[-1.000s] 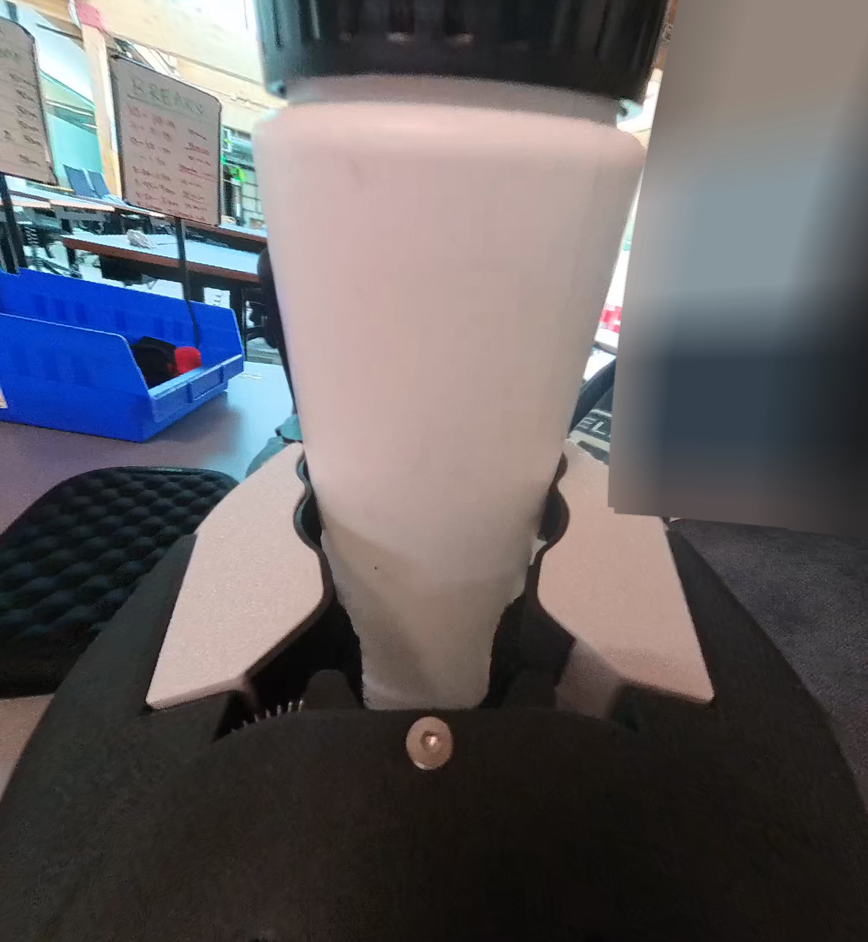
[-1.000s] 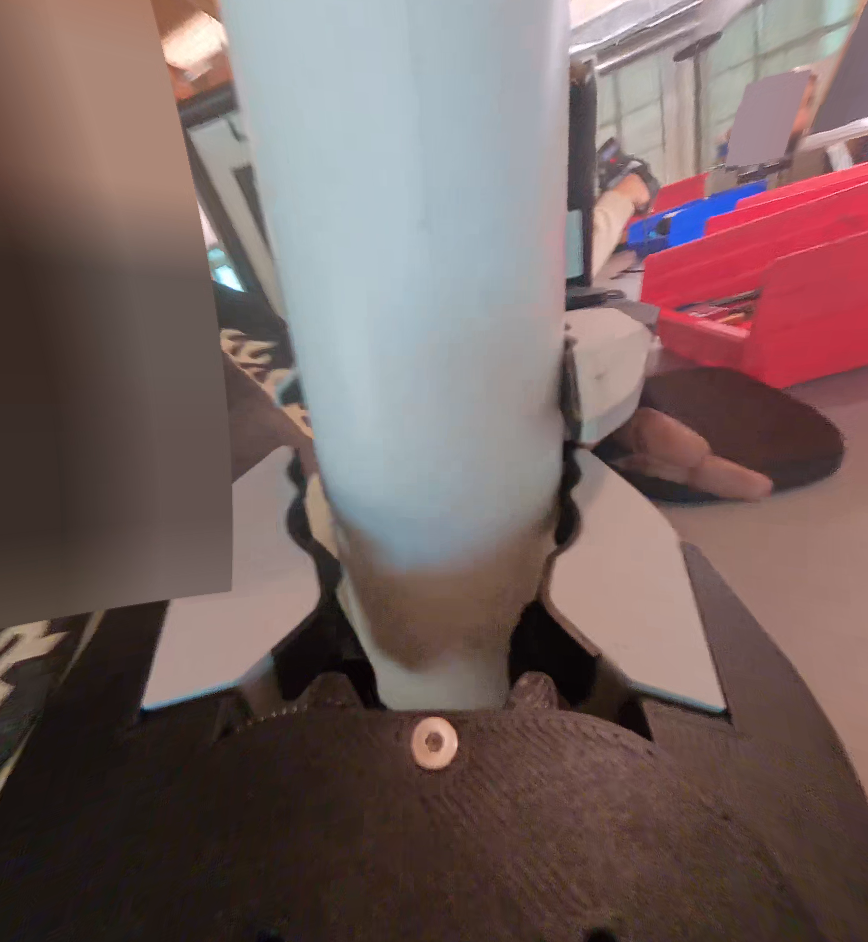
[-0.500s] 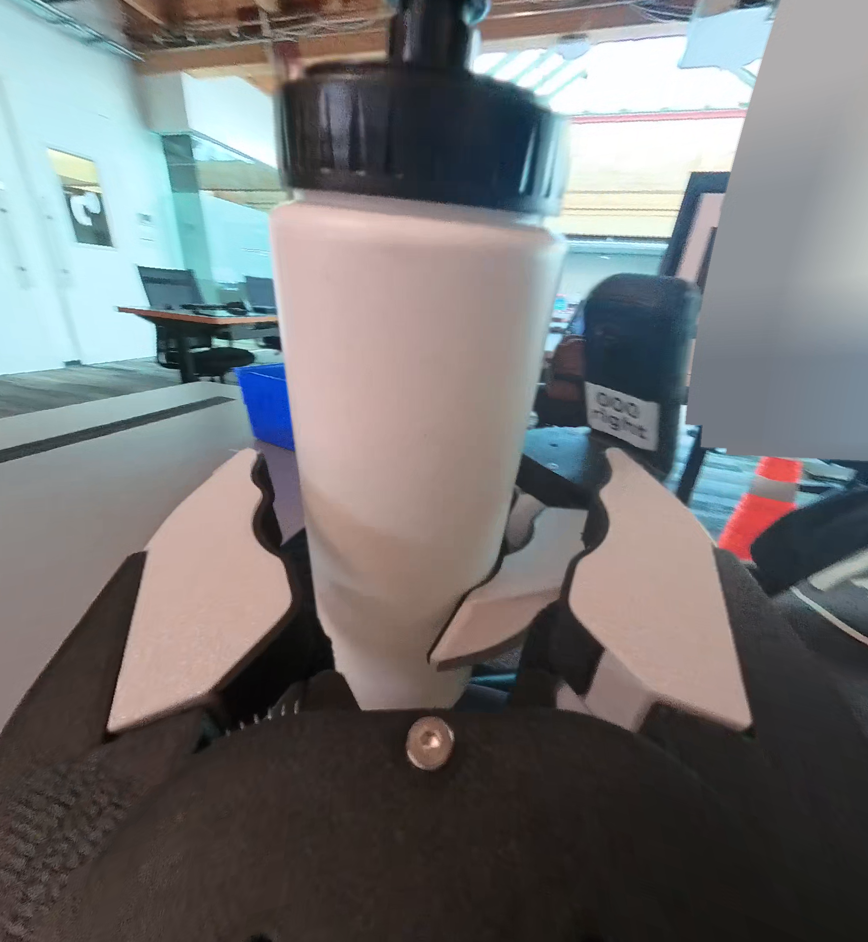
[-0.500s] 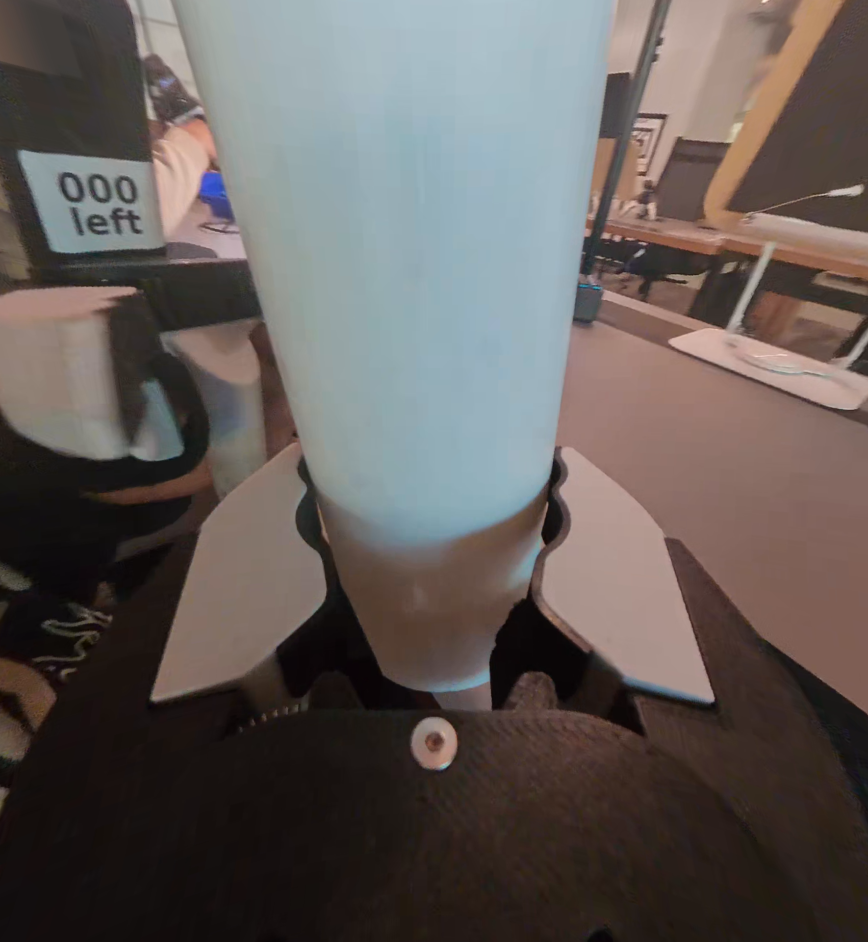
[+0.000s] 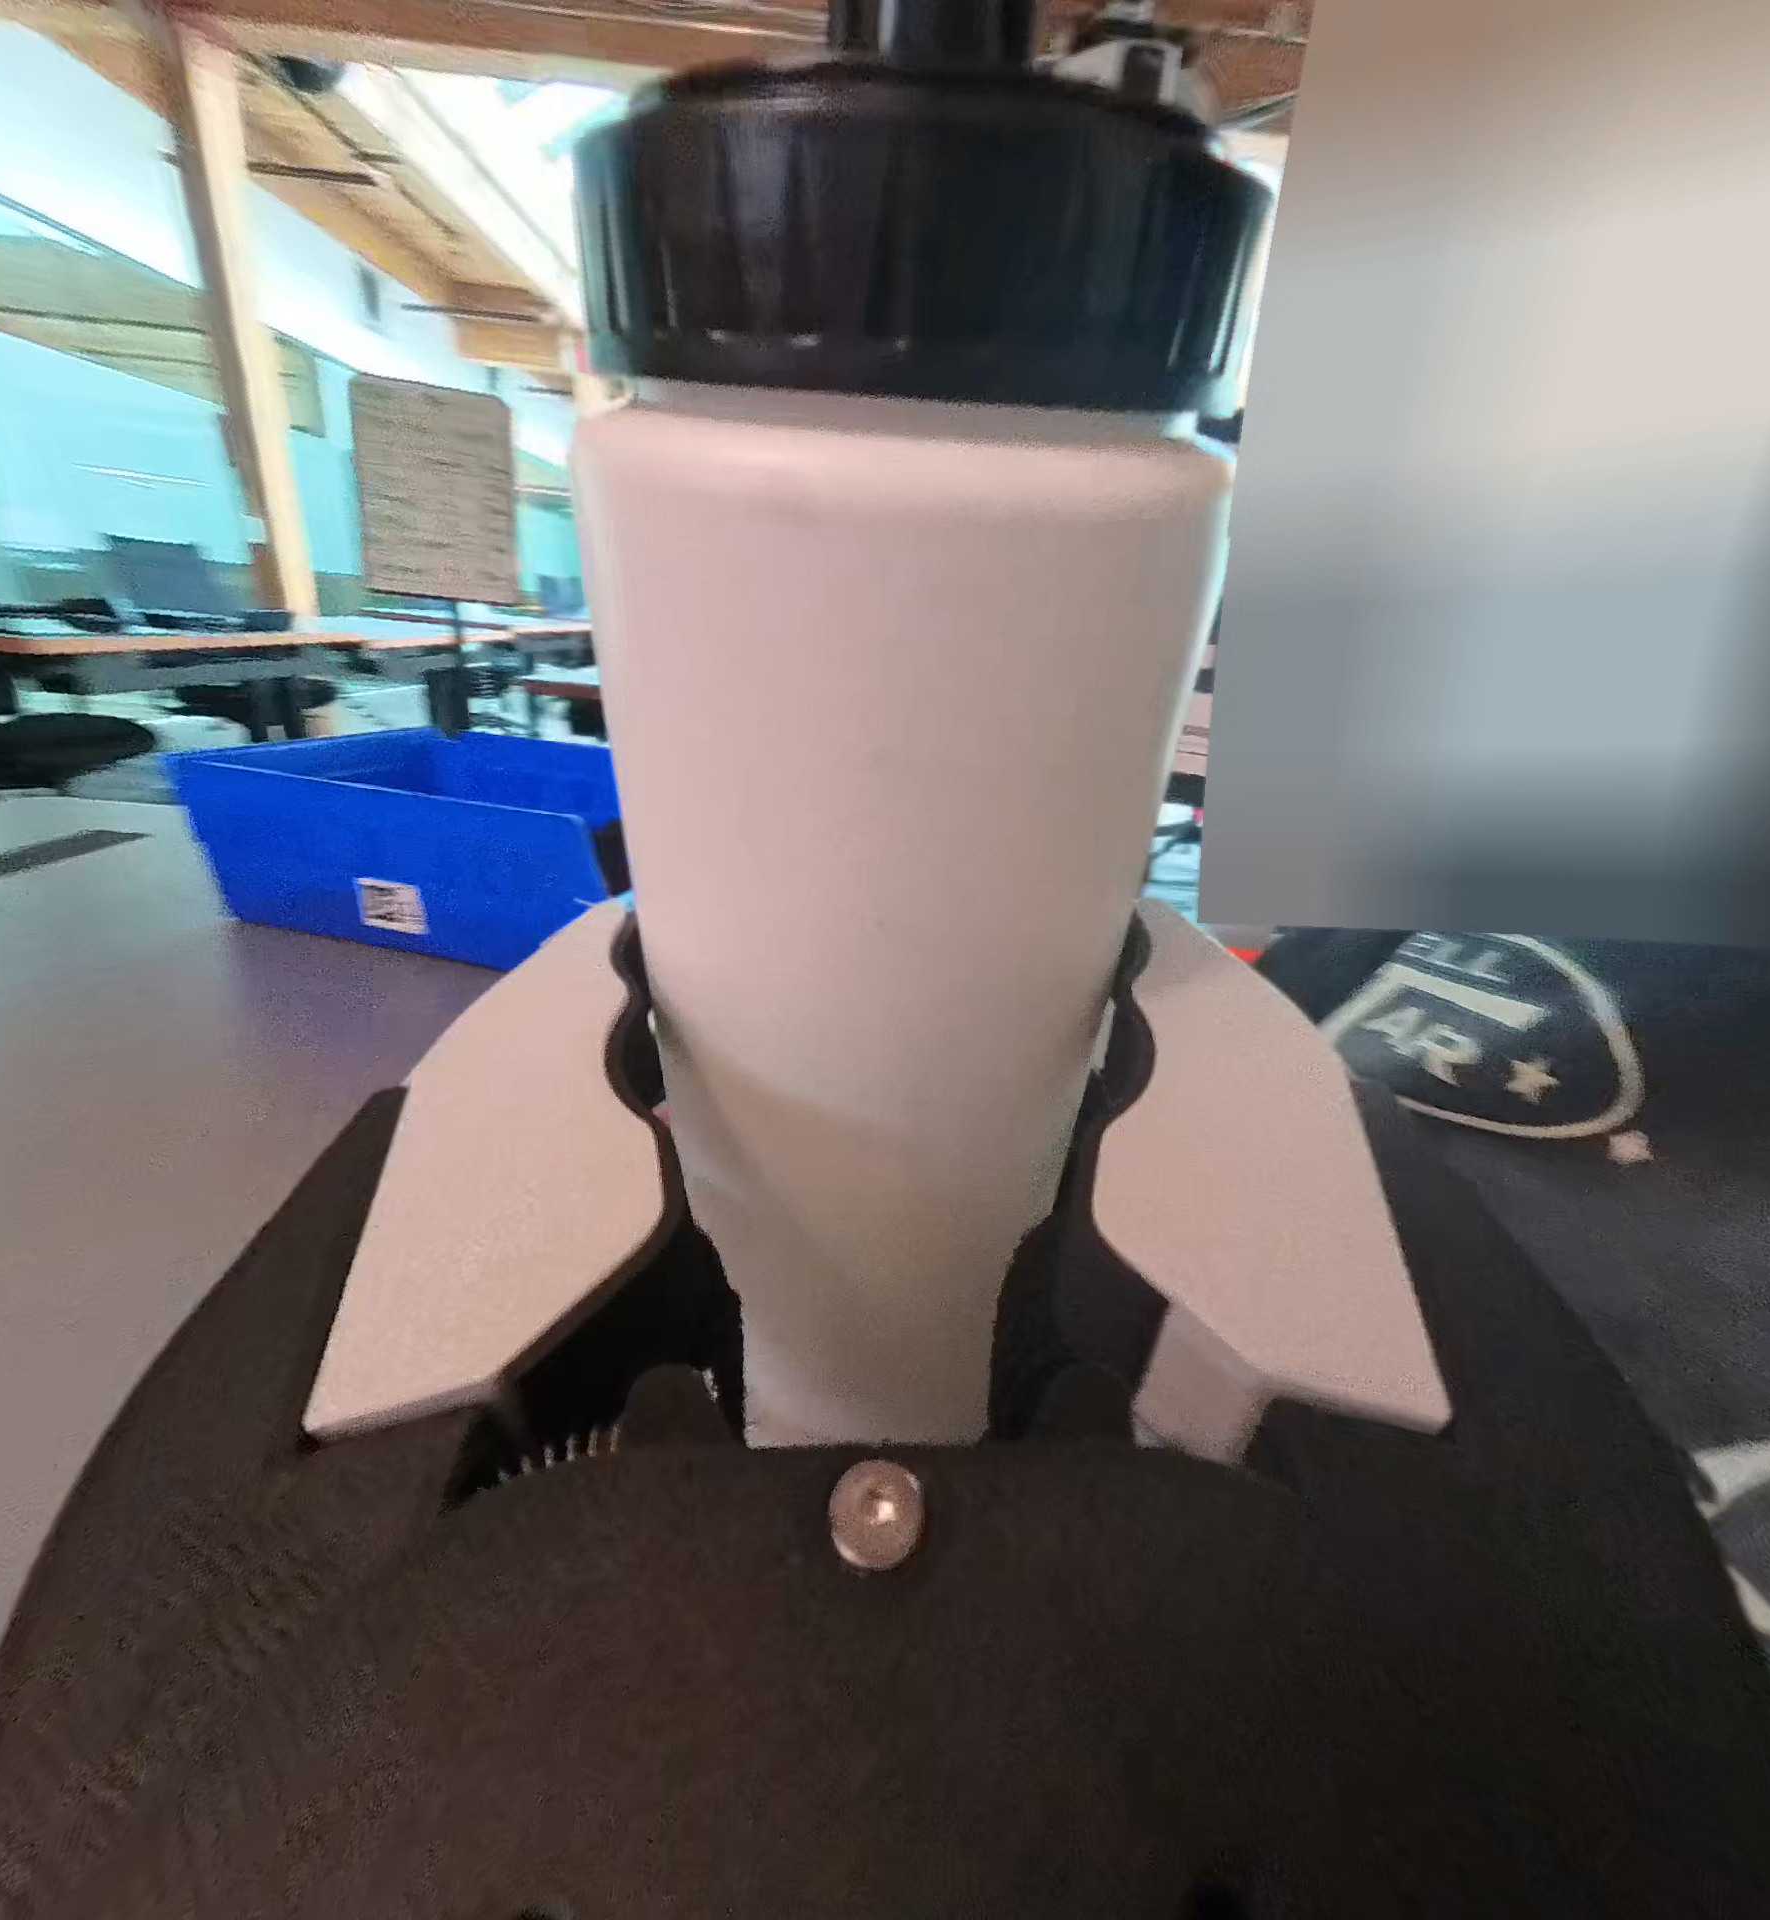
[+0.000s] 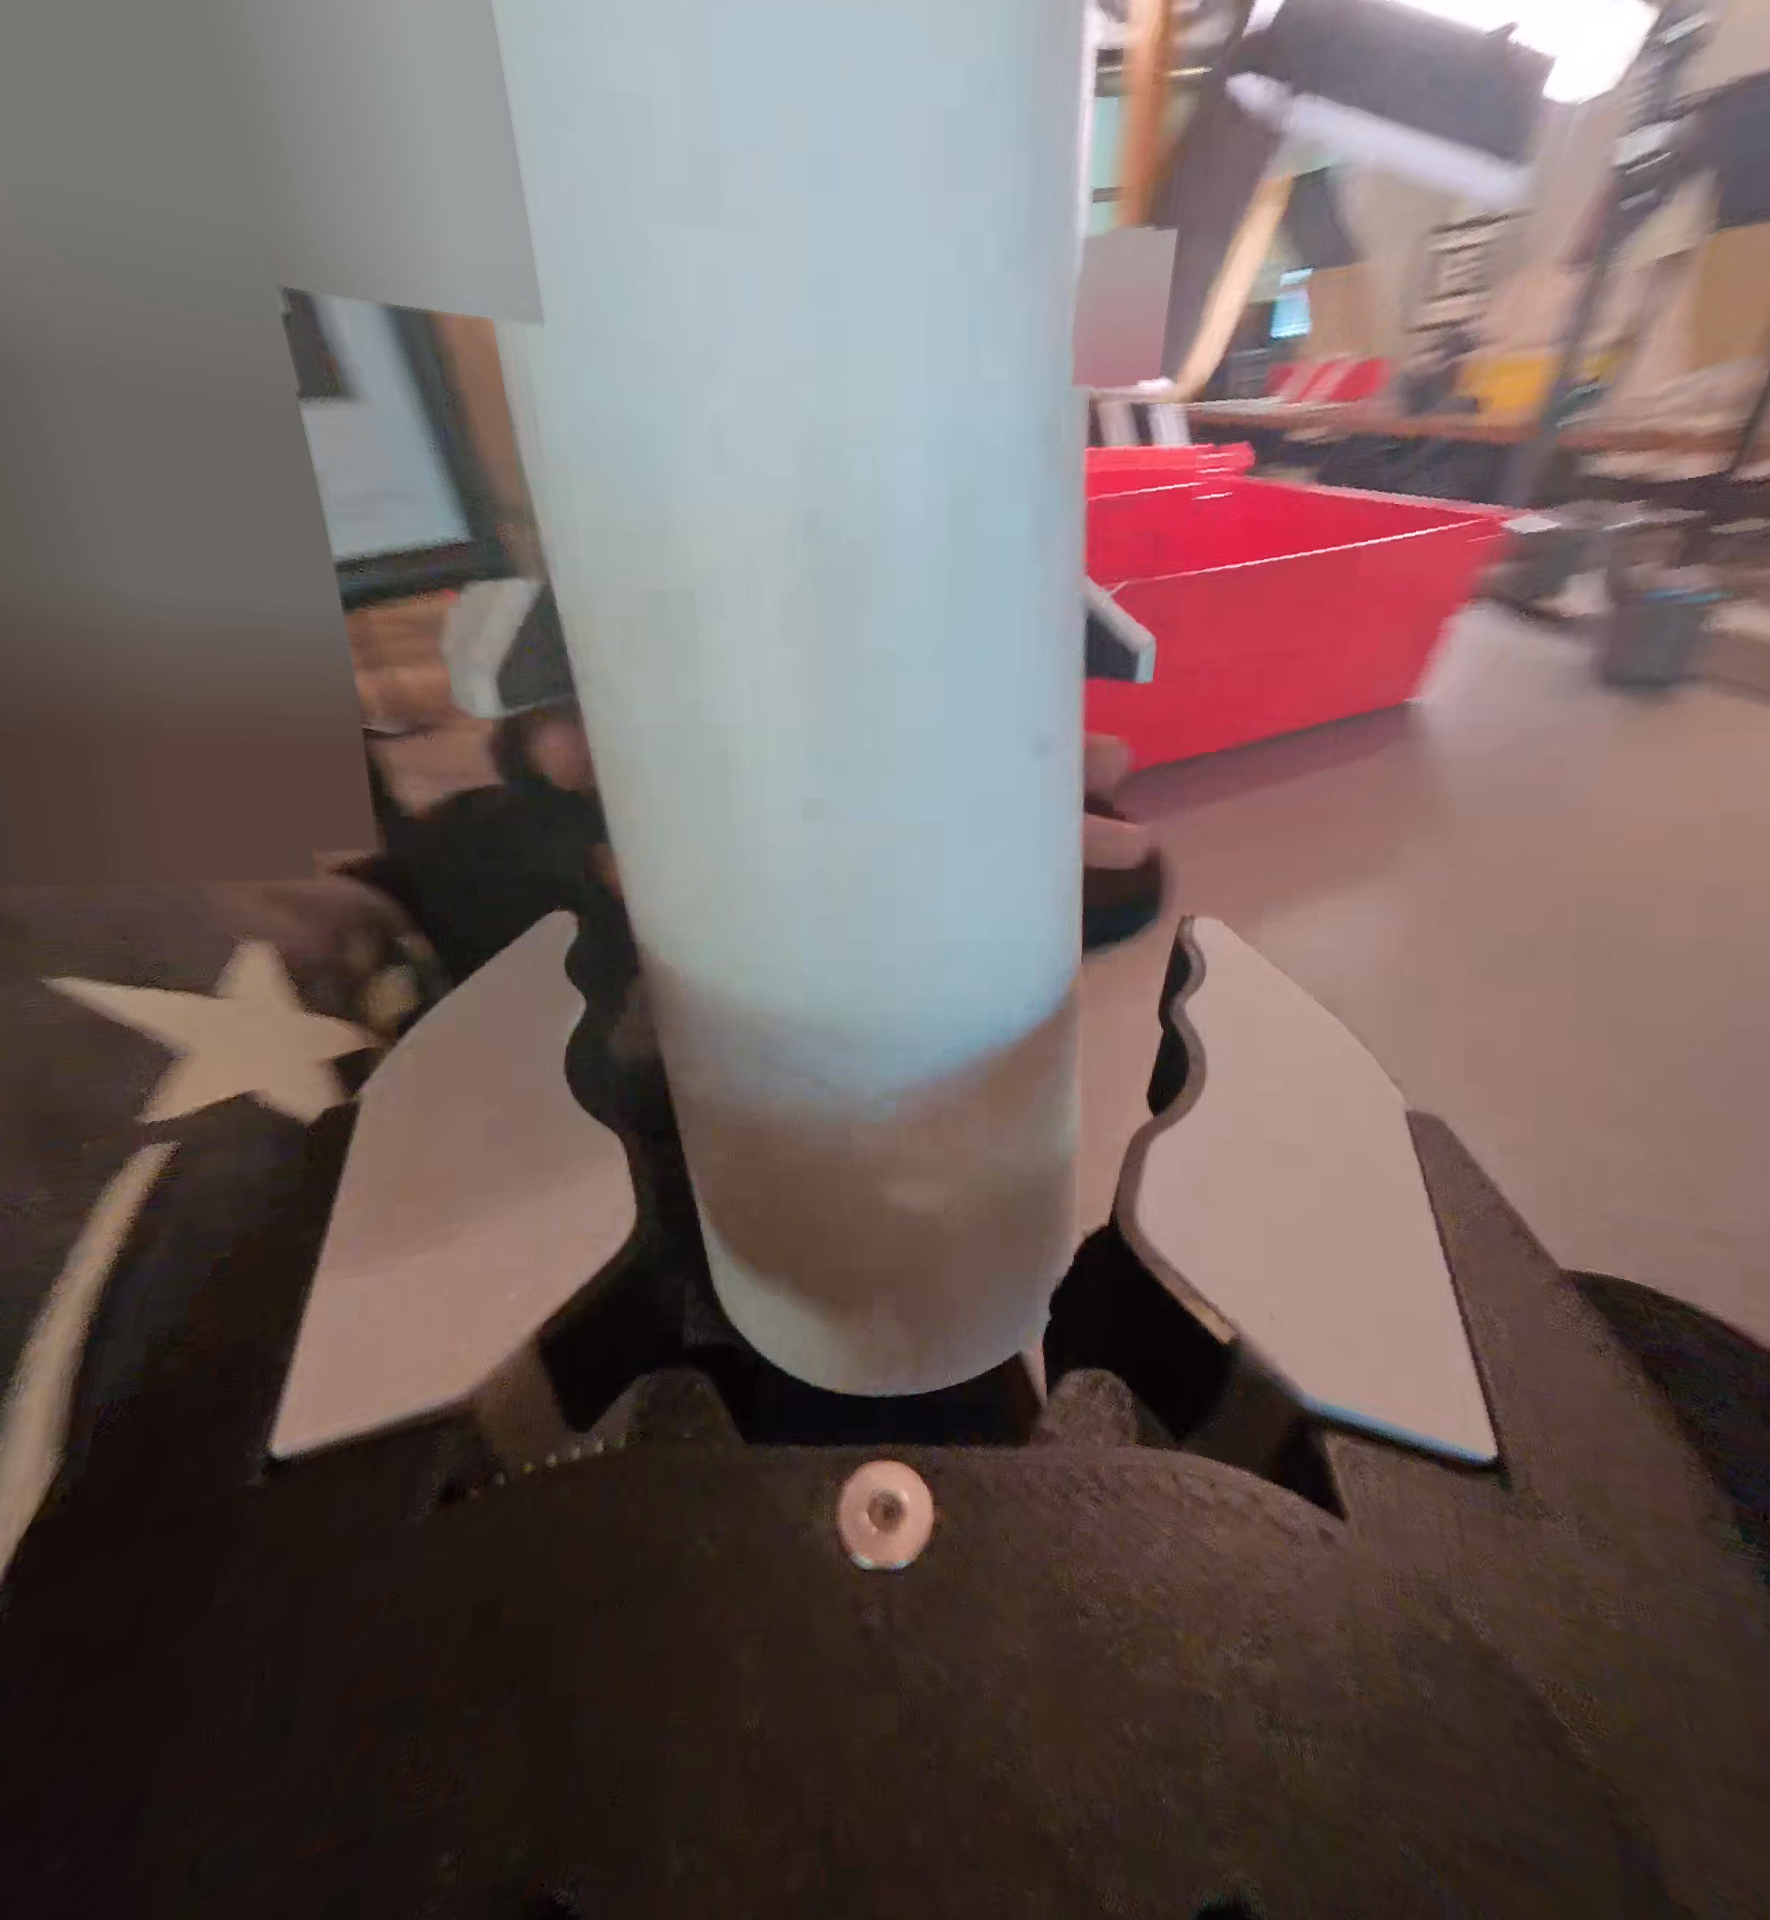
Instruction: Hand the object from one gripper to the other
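A white bottle [image 5: 891, 831] with a black ribbed screw cap [image 5: 917, 218] is seen standing up between the fingers of the left gripper [image 5: 876, 1081]. Its lower body is pinched from both sides by the wavy inner edges of the grey fingers [image 5: 507, 1195], so the bottle is clamped and held clear of the grey table [image 5: 81, 1091].

In the right wrist view the same bottle [image 6: 808, 623] is shown from its bottom end, which sits between the fingers of the right gripper [image 6: 876, 1091]. Those fingers [image 6: 1296, 1174] are spread, and a dark gap is visible on each side of the bottle wall, most plainly on the right; no grip is made there. Farther up the bottle, the tips of the left gripper's fingers [image 6: 496, 644] are seen pressed on either side of it.

Behind the bottle, a blue bin [image 5: 393, 831] is set on the table in the left wrist view, and a red bin [image 6: 1265, 603] in the right wrist view. A dark garment with white markings [image 6: 226, 1029] is visible at the frame edge. The background is blurred.
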The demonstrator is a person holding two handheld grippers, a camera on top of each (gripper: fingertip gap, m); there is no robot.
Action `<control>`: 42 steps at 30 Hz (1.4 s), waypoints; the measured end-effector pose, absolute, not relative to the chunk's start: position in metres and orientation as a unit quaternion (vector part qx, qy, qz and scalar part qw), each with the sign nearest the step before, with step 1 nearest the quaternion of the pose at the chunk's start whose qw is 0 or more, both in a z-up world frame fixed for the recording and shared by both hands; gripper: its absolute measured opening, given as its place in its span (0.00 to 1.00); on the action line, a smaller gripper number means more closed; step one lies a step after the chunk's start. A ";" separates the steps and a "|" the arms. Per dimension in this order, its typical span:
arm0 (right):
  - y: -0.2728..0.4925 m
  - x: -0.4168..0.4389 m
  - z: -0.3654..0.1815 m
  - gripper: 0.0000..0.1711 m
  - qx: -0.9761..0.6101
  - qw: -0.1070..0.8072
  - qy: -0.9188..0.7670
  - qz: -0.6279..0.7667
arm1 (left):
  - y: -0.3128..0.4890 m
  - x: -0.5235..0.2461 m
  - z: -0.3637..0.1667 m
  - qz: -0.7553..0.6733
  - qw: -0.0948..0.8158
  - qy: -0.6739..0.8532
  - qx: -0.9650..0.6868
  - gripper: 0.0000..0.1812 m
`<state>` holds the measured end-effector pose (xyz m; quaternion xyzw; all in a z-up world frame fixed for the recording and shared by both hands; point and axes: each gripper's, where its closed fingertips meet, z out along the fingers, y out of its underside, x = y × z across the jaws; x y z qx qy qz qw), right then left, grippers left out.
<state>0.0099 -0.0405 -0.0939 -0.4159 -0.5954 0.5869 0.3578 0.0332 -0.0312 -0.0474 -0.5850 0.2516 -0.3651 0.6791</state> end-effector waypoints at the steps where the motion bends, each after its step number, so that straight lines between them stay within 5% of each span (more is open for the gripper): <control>1: -0.046 0.014 -0.092 0.61 -0.406 0.320 -0.592 0.618 | -0.036 0.036 -0.047 -0.382 0.674 0.261 -0.576 0.47; 11: -0.086 0.026 -0.094 0.51 -0.331 0.201 -0.608 0.693 | -0.055 0.058 -0.047 -0.489 0.627 0.297 -0.529 0.47; 21: -0.003 -0.001 -0.093 0.51 -0.476 0.487 -0.524 0.512 | -0.008 0.023 -0.039 -0.343 0.730 0.136 -0.574 0.65; 26: 0.003 -0.006 -0.100 0.51 -0.493 0.548 -0.527 0.423 | 0.009 0.023 -0.051 -0.298 0.734 0.092 -0.604 0.63; 28: -0.001 -0.008 -0.103 0.51 -0.492 0.556 -0.535 0.404 | 0.010 0.024 -0.058 -0.283 0.729 0.108 -0.614 0.50; 31: -0.001 -0.009 -0.104 0.51 -0.484 0.568 -0.536 0.396 | 0.007 0.022 -0.064 -0.287 0.709 0.132 -0.631 0.49; 35: -0.023 -0.009 -0.107 0.53 -0.447 0.488 -0.589 0.464 | -0.009 0.018 -0.063 -0.320 0.683 0.187 -0.629 0.49; 42: -0.072 0.020 -0.103 0.62 -0.386 0.188 -0.594 0.680 | -0.046 0.040 -0.065 -0.447 0.609 0.282 -0.592 0.48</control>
